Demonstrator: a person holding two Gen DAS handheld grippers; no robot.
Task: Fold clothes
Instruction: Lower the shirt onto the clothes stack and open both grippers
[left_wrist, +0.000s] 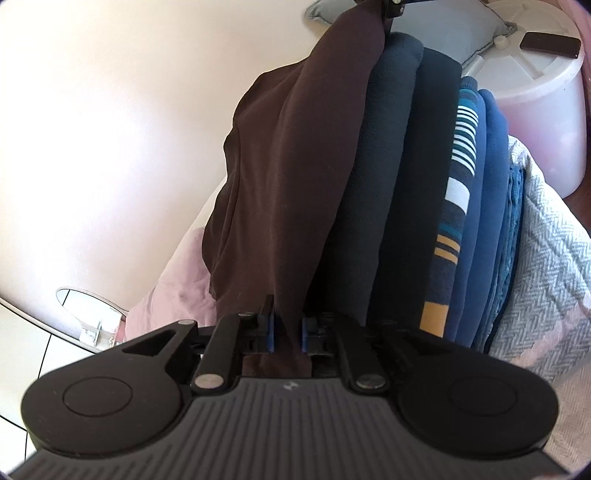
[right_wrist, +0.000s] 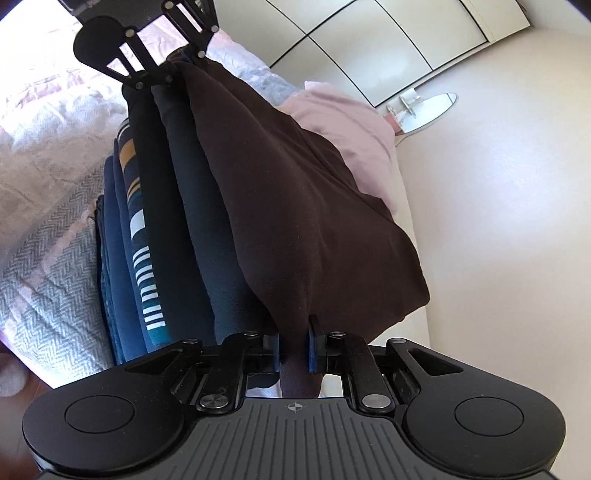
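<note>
Left wrist view: the left gripper (left_wrist: 287, 330), angled downward, clamps one edge of a dark brown garment (left_wrist: 280, 177) held against a stack of folded clothes (left_wrist: 436, 206) on the bed (left_wrist: 546, 258).

Right wrist view: the right gripper (right_wrist: 294, 349), also tilted down, pinches the garment's opposite edge; the left gripper (right_wrist: 173, 62) faces it across the stretched cloth.
</note>
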